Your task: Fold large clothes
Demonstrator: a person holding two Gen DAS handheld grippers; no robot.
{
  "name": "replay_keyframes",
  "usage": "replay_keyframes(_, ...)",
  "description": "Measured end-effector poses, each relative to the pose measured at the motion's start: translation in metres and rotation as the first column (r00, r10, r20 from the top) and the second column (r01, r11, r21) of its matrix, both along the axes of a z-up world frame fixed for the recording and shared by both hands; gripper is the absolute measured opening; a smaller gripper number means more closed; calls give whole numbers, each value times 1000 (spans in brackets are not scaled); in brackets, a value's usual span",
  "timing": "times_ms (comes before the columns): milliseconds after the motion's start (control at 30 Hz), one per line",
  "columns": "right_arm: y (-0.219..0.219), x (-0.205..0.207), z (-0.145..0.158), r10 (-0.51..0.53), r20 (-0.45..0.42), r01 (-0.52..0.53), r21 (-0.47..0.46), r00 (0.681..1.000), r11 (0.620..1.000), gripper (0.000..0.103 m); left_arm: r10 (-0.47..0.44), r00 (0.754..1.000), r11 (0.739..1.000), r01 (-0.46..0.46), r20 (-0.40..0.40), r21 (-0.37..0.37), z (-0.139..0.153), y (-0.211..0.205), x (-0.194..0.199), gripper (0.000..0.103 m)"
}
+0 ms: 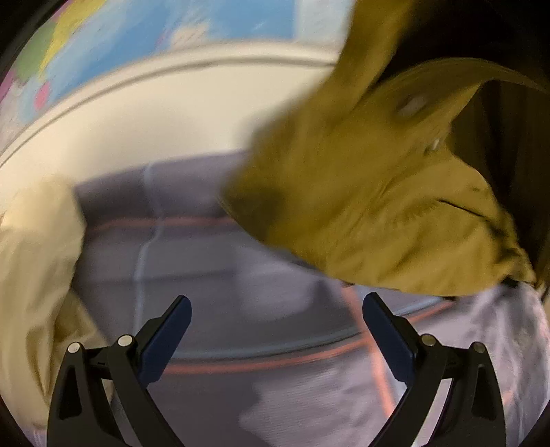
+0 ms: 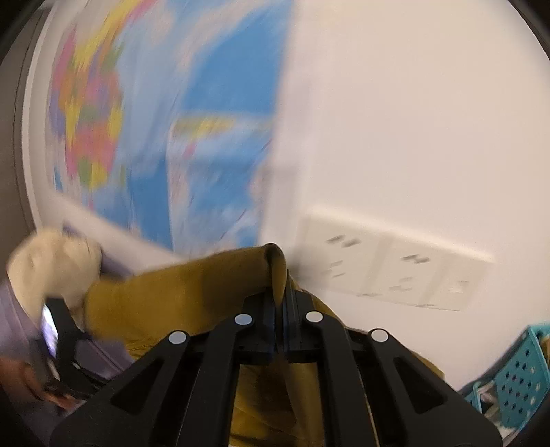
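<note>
**Ana:** So, left wrist view first: where does the garment lie from that gripper?

**Ben:** Up and to the right. The mustard garment (image 1: 378, 192) hangs in the upper right of the frame, its long run slanting from the top edge down toward the right middle. The left gripper (image 1: 276, 326) sits at the bottom centre with its fingers spread wide and nothing between them, clear of the cloth.

**Ana:** What else is around it?

**Ben:** A lilac bed cover (image 1: 240, 275) with orange lines fills the middle and bottom. A cream cloth (image 1: 31, 261) bunches at the left edge. A coloured wall map (image 1: 137, 31) runs across the top. Nothing lies between the open fingers and the garment's hanging lower edge, as far as I can judge.

**Ana:** And the right wrist view?

**Ben:** The right gripper (image 2: 282, 306) at bottom centre is pinched together on a fold of the mustard garment; the cloth pokes up above the fingertips and trails left and down past the frame's lower edge. So the right hand has it, and the left is the free one that would need to reach for a second hold.

**Ana:** Surroundings?

**Ben:** Blurred, but the map is in the upper left, wall sockets (image 2: 395, 268) at right middle, a teal basket (image 2: 515, 371) in the lower right. The other gripper's dark body and a hand (image 2: 20, 378) show at lower left, beside the cream cloth.
</note>
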State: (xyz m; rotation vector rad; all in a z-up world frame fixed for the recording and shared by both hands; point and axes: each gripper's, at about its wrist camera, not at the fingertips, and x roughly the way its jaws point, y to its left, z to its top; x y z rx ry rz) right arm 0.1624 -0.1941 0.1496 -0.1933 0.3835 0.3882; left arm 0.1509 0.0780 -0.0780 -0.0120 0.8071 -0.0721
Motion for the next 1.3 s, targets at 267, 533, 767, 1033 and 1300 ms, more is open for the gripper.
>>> replay_keyframes(267, -67, -21, 36, -39, -16, 41, 144, 999, 989, 3, -244, 948, 959, 268, 203, -98, 28, -31, -15, 95)
replay_keyframes(533, -101, -40, 43, -38, -9, 39, 204, 999, 978, 3, -239, 958, 940, 270, 160, -208, 18, -40, 30, 2)
replay_keyframes(767, -156, -98, 98, -163, 115, 129, 260, 980, 957, 3, -229, 892, 932, 317, 389, -177, 119, -68, 8, 1)
replay_keyframes(1033, -190, -228, 208, -220, 377, 111, 289, 900, 951, 3, -202, 749, 932, 345, 631, -111, 285, -90, -61, 1)
replay_keyframes(1300, -200, -346, 245, -139, 505, -35, 319, 852, 947, 3, -105, 541, 976, 217, 834, -19, 397, -39, -212, 1)
